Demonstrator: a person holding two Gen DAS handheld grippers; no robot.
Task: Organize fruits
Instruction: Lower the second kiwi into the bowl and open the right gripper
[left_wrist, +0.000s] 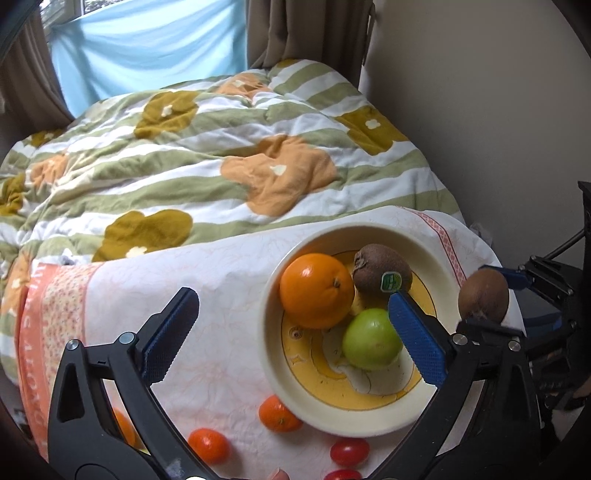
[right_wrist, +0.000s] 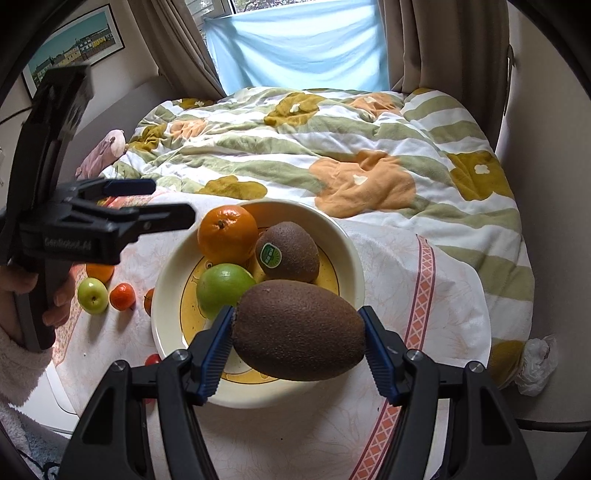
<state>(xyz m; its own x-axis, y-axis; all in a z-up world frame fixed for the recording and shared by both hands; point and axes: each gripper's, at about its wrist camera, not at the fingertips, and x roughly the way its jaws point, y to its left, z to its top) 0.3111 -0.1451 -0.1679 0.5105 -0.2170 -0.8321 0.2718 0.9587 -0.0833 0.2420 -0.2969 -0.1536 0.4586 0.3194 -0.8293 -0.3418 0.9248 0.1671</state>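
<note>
Fuzzy oval kiwi pinched in right gripper — left gripper spread, empty.

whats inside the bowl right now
The bowl holds an orange, a green apple and a stickered kiwi. The kiwi held in the right gripper hides the bowl's near part.

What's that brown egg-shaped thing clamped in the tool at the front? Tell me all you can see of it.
It is a kiwi, oval, with dull brown, finely fuzzy skin and no sticker showing. It lies sideways, pinched at its two ends between the blue ridged pads of the right hand-held gripper, held in the air above the near rim of the cream bowl. It appears to touch nothing but the pads. The left wrist view shows it beside the bowl's right edge.
</note>
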